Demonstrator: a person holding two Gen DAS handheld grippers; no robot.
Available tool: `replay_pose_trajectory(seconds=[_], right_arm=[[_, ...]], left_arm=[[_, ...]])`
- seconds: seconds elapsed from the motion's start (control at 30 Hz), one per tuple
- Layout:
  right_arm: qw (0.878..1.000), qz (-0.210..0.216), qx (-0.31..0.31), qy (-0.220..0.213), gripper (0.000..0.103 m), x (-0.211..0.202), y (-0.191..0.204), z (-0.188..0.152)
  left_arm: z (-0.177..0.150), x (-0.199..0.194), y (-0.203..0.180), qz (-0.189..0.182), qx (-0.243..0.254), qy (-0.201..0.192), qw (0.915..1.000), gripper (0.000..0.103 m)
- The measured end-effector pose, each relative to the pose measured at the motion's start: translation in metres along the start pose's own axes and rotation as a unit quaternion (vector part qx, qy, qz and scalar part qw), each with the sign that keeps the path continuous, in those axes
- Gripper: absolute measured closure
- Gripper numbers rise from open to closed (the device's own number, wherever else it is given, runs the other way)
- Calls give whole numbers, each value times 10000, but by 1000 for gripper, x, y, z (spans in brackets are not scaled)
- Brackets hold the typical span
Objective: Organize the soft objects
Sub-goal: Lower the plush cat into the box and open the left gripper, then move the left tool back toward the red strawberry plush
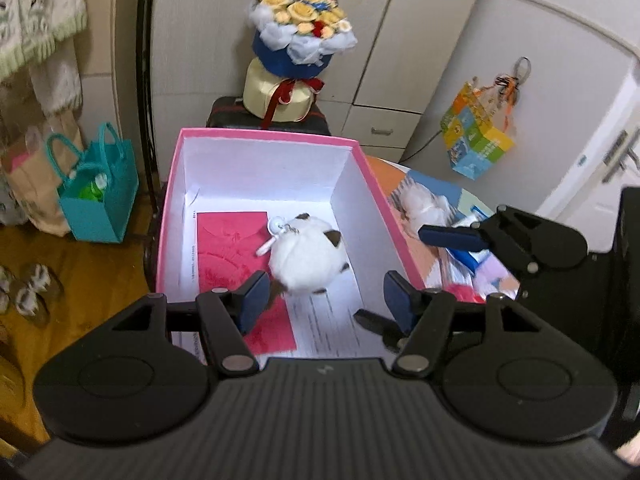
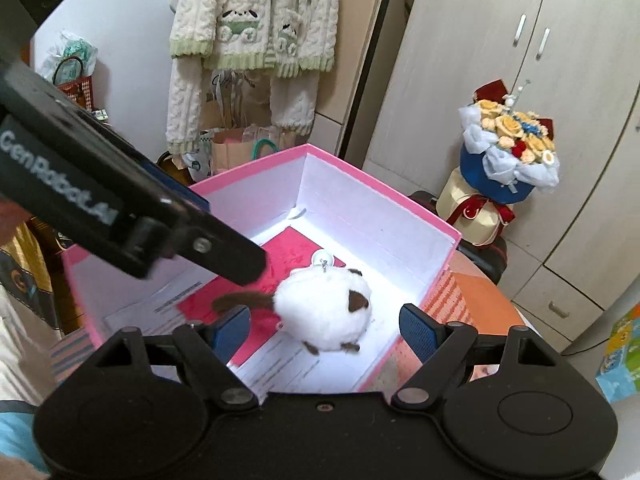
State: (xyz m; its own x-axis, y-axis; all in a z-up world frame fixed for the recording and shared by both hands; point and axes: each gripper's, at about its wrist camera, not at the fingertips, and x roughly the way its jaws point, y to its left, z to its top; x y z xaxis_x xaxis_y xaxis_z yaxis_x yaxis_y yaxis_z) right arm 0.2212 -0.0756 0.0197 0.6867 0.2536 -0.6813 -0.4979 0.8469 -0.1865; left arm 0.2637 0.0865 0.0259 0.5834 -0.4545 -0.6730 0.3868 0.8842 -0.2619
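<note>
plush cat [image 1: 307,257] sits loose in pink box [image 1: 264,135], just ahead of left gripper [image 1: 325,295]. both grippers open, nothing held. imo next: right gripper [image 2: 325,330] swings to fluffy toy [image 1: 425,205] beside its finger, outside box. pinch body, not fluff.

The left wrist view sits just behind the left tool [image 1: 324,296], close above the near end of the pink box [image 1: 264,133], and looks steeply down along its length toward the far cupboards [image 1: 384,40]. The right wrist view rides behind the right tool [image 2: 326,330], equally close, and looks down across the box [image 2: 376,196] from its near right corner toward the hanging sweater [image 2: 256,16]. Both share the box interior, the plush toy [image 1: 306,258] and the bouquet [image 1: 300,28].
</note>
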Motion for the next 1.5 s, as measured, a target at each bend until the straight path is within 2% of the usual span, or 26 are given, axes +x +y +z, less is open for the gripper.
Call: replay_pose_trajectory(seconds=[0.2, 0.53, 0.73, 0.87, 0.97, 1.1, 1.23, 1.4, 1.5], right_arm=[[10000, -40, 37, -78, 18, -35, 9, -3], [9994, 21, -62, -337, 18, -105, 26, -18], [9993, 36, 9, -369, 18, -139, 25, -43], [9993, 59, 135, -345, 18, -161, 17, -74], [9992, -34, 230, -330, 17, -175, 9, -101], [9986, -293, 416, -174, 17, -187, -4, -135], [9968, -373, 705, -36, 17, -192, -19, -166], [9939, -390, 1032, 87, 16, -189, -36, -200], [9911, -347, 1276, 160, 16, -181, -51, -215]], left_arm=[[-19, -46, -23, 80, 532, -237, 9983, 38], [-53, -98, -50, -110, 1021, -312, 9942, 34], [-79, -109, -74, -75, 1382, -213, 9902, 32], [-94, -114, -94, -145, 1647, -158, 9861, 31], [-104, -111, -110, -225, 1855, -81, 9824, 31], [-113, -97, -135, -362, 2121, 177, 9764, 31], [-119, -78, -157, -538, 2258, 415, 9718, 31], [-122, -46, -176, -778, 2186, 646, 9706, 31], [-125, -26, -183, -794, 2116, 680, 9717, 31]])
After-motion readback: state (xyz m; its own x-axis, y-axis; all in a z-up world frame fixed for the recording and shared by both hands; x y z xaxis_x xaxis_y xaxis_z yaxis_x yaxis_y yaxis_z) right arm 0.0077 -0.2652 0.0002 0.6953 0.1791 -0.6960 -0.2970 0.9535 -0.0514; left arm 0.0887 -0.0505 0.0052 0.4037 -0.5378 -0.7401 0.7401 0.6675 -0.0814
